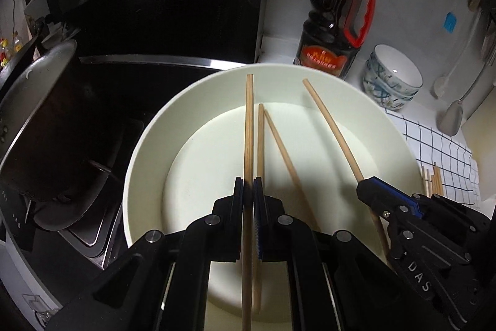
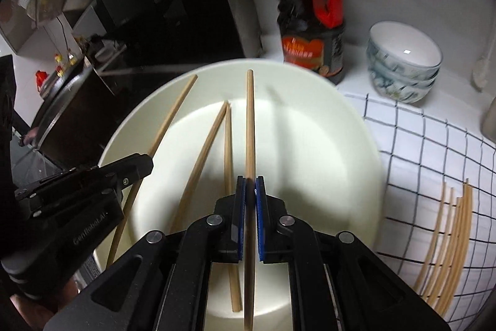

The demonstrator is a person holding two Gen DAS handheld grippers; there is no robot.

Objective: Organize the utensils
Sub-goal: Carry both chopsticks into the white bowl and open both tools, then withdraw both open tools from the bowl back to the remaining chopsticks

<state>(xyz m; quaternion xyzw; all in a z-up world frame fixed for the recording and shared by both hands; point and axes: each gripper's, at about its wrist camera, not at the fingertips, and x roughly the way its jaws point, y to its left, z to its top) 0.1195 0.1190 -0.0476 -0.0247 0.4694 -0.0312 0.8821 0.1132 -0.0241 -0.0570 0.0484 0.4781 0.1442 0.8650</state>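
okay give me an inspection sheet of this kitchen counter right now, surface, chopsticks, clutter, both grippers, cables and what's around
Surface: white counter; checked cloth on the right.
Job's things: white bowl with two loose chopsticks inside; sorted chopsticks lying on the cloth.
Clutter: soy sauce bottle, stacked patterned bowls.
Grippers: left gripper shut on a chopstick; right gripper shut on another chopstick.
Cables: nothing seen.
Surroundings: pot on dark stove, hanging ladles.
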